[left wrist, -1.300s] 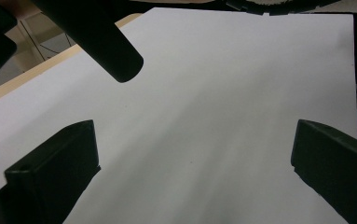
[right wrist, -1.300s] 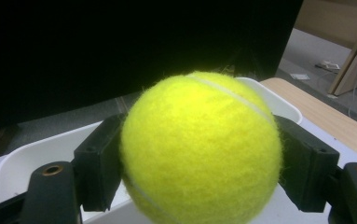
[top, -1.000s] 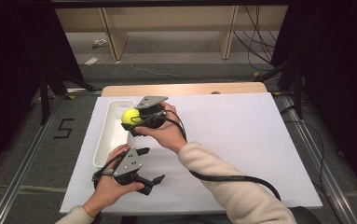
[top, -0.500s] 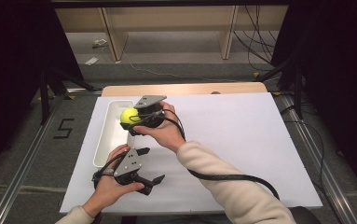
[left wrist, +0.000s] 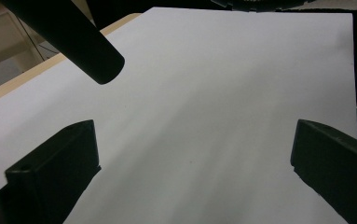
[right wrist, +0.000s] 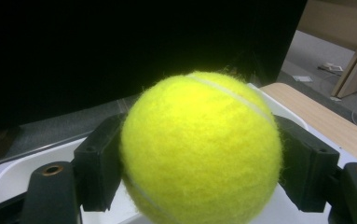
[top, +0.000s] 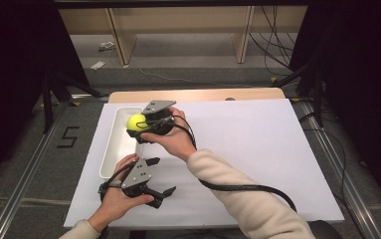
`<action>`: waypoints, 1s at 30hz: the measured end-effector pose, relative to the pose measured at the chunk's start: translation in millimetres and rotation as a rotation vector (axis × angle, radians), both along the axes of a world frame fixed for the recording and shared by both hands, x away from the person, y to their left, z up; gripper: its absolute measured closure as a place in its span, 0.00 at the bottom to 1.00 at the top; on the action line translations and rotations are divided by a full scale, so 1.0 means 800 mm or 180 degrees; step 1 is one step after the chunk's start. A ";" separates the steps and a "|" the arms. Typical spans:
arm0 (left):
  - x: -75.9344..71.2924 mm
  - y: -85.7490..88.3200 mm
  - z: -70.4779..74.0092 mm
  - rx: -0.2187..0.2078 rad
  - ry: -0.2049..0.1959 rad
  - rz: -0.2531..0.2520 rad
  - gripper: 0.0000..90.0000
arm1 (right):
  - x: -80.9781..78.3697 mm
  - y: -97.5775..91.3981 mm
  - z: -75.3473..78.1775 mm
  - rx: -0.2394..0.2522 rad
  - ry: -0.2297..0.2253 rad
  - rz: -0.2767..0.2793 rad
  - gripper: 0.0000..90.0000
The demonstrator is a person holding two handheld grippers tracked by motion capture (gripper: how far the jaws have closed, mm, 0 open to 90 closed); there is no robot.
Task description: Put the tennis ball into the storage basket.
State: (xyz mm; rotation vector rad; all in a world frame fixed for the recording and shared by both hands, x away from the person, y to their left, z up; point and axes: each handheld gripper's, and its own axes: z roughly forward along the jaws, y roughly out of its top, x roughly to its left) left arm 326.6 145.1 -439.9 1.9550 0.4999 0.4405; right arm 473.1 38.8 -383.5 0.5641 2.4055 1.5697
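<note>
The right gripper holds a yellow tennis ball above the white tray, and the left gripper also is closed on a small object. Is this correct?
Not fully. The left gripper is open with nothing between its jaws, as the left gripper view shows. The rest stands: the right gripper is closed on the yellow tennis ball over the white tray.

The right gripper [top: 137, 125] was held out away from the person, its jaws pointing toward the left side of the table and pressed against both sides of a ball [top: 137, 122], which sat clear between them above the surface. The right hand [top: 170, 139] wrapped the gripper's body from behind, and the cream sleeve [top: 242, 196] ran back toward the near edge. The left gripper [top: 160, 177] lay low, nearer the person, its jaws spread wide apart with nothing between them, pointing right. The left hand [top: 116, 196] gripped it from behind.
</note>
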 end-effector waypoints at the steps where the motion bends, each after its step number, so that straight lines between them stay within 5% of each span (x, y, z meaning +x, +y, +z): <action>1: 0.000 0.000 0.000 0.0001 -0.0001 -0.0001 0.00 | 0.000 0.000 0.000 -0.0001 0.0001 0.0000 0.29; 30: -0.001 0.000 0.000 -0.0001 -0.0010 0.0004 0.01 | 0.005 0.006 0.000 0.0007 0.0034 0.0003 0.29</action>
